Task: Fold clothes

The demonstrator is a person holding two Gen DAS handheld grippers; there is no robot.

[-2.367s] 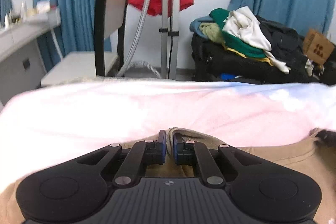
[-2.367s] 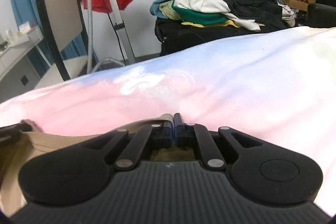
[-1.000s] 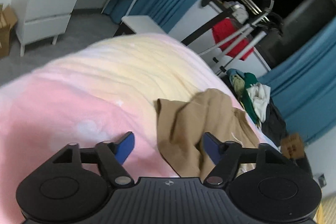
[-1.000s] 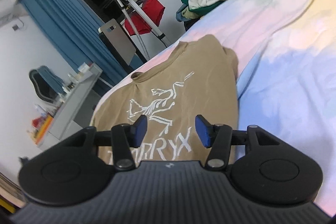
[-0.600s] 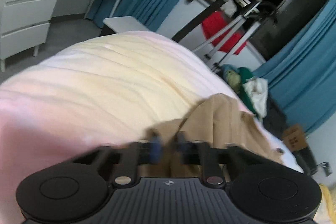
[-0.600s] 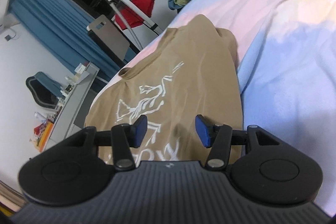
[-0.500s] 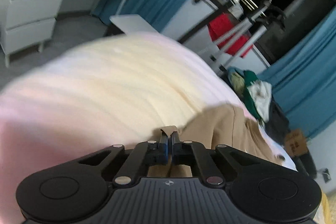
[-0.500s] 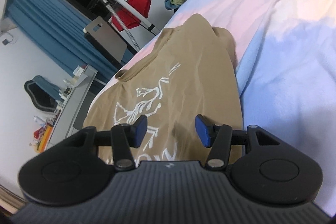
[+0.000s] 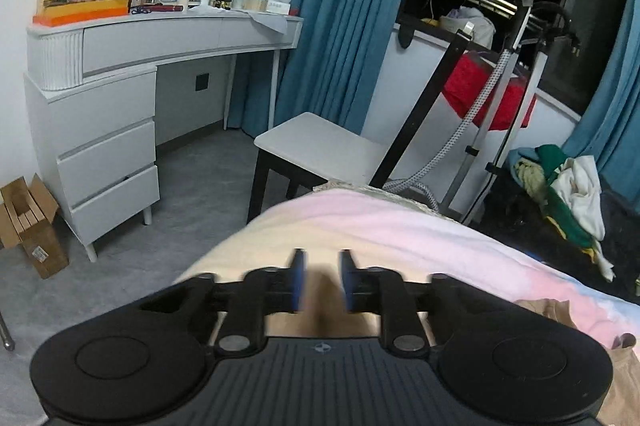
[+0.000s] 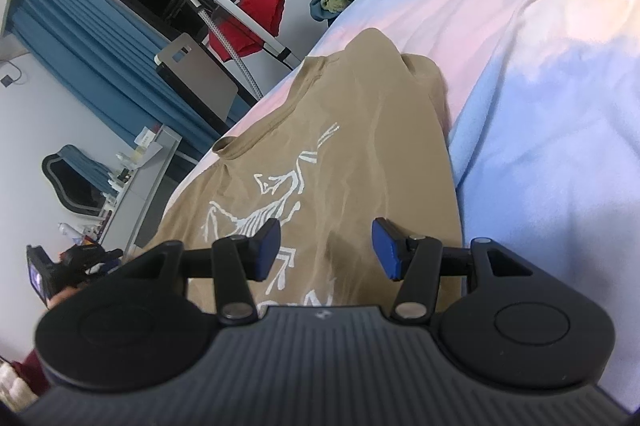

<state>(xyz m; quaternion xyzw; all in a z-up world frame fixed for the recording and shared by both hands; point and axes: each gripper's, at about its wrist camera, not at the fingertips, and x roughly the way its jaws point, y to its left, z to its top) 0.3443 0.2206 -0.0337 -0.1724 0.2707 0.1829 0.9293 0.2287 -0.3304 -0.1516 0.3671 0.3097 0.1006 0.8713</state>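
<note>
A tan T-shirt with a white printed logo lies spread on the pastel bed cover, collar toward the far end, one side folded in. My right gripper is open and empty, hovering over the shirt's lower part. My left gripper is blurred with its blue pads a small gap apart, over a strip of tan cloth at the bed's edge. More tan cloth shows at the right of the left wrist view.
A white dressing table with bottles, a white chair, a garment steamer stand with a red garment, and a clothes pile stand beyond the bed. A cardboard box sits on the floor.
My left gripper, shut on the shirt's edge half a second ago, has opened a little and swung up toward the room. The right gripper has stayed open over the shirt.
</note>
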